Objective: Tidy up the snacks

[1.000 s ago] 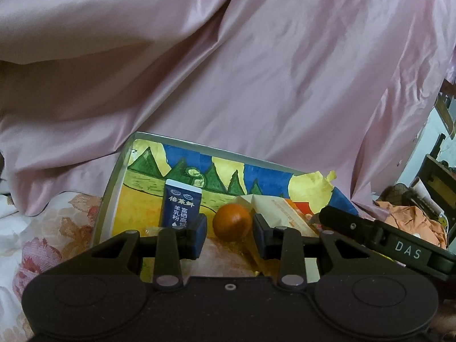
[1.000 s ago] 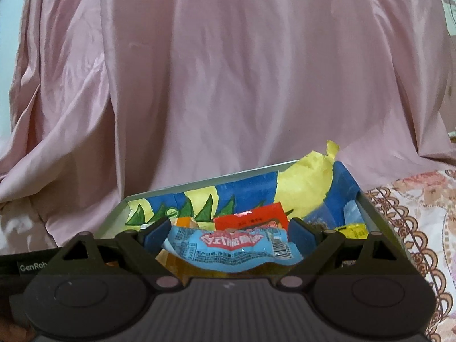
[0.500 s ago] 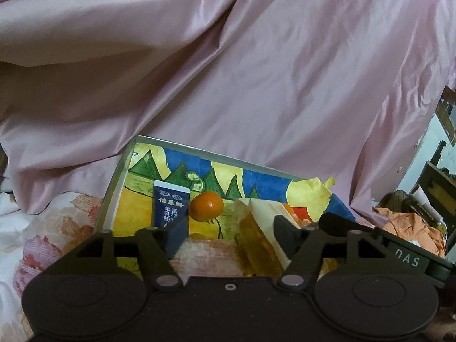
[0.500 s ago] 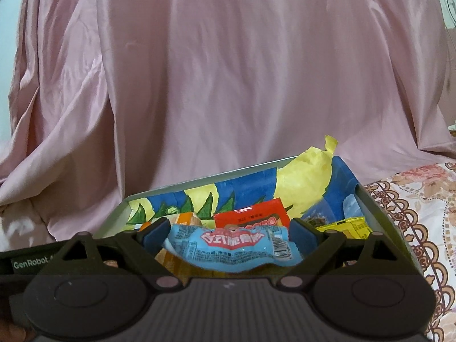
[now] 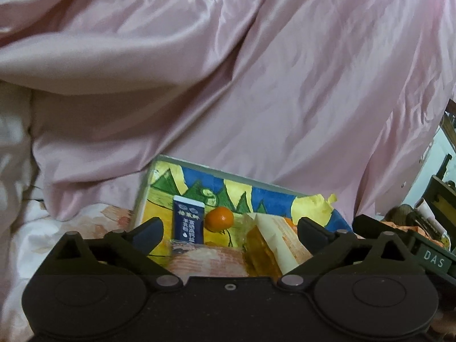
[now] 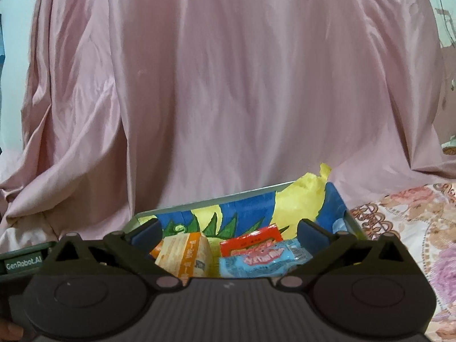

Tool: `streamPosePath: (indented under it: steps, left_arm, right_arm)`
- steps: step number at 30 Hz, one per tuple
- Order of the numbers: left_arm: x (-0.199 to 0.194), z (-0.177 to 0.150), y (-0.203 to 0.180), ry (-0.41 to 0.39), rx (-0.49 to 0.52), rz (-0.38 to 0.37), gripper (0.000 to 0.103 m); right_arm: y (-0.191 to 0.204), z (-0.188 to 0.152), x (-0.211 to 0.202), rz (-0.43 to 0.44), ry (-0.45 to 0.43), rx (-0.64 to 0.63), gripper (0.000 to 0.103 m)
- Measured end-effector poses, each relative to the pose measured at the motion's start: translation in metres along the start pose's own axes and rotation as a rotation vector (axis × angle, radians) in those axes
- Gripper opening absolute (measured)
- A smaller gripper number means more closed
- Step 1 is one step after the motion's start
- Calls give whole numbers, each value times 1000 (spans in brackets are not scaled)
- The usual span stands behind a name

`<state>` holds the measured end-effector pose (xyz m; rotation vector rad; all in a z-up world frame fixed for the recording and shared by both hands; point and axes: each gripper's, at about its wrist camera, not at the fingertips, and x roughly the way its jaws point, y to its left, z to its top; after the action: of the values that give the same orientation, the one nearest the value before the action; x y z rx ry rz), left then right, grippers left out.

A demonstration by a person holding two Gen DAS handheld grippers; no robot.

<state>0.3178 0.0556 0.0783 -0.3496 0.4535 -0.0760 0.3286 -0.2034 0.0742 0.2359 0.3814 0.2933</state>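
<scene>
While both grippers hover at the near edge of one painted tray (image 5: 182,172), the left gripper (image 5: 229,232) gapes wide and empty; beyond it stand one navy milk-powder carton (image 5: 188,219) and, to its right, one mandarin (image 5: 219,219). The right gripper (image 6: 228,232), spread apart, holds nothing; one blue snack packet (image 6: 260,259) lies between its fingers.

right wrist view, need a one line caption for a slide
Open right gripper over a painted tray holding a blue snack packet, red packet and orange box, pink cloth behind.
</scene>
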Motion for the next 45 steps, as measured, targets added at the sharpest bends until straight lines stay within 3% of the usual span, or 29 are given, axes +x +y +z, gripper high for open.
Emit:
streamPosePath:
  steps: [20, 45]
  left_arm:
    - [-78, -7, -17, -53, 66, 19, 102]
    - [-152, -47, -30, -104, 158, 59, 102]
  right_arm:
    - [25, 4, -74, 18, -51, -127, 103]
    - [42, -21, -154, -4, -98, -234, 103]
